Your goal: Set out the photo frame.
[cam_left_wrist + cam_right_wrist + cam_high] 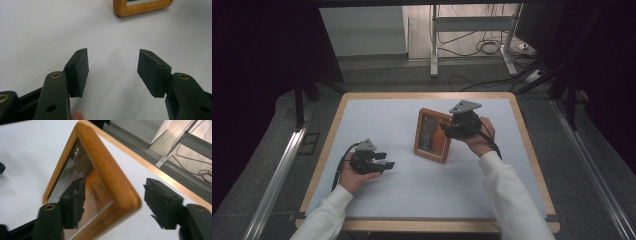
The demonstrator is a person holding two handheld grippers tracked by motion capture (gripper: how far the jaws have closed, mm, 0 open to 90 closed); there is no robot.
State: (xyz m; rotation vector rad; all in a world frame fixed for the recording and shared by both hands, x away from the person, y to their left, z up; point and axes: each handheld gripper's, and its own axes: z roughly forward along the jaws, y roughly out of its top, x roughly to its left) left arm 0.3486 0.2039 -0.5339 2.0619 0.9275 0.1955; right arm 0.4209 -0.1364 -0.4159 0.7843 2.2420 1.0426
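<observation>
Picture frame (pixel 432 136) on table (pixel 377 115), nothing blocking it.

The frame (pixel 110 175) is smooth varnished wood with glossy glass, the gripper pads (pixel 150 72) matt rough rubber, the table (pixel 377 120) matt white.

Picture frame (pixel 432 135): one item, rectangular, with a rounded orange-brown wooden border and a glazed front over a dark print with pale markings; the glass reflects. Pose: portrait, long axis running roughly 12 to 6 o'clock, its top end leaning slightly towards 11; whether it stands tilted or lies flat cannot be told. Location: white table top, a little towards 3 o'clock from centre. Condition: intact, corners rounded (pixel 106 173).
</observation>
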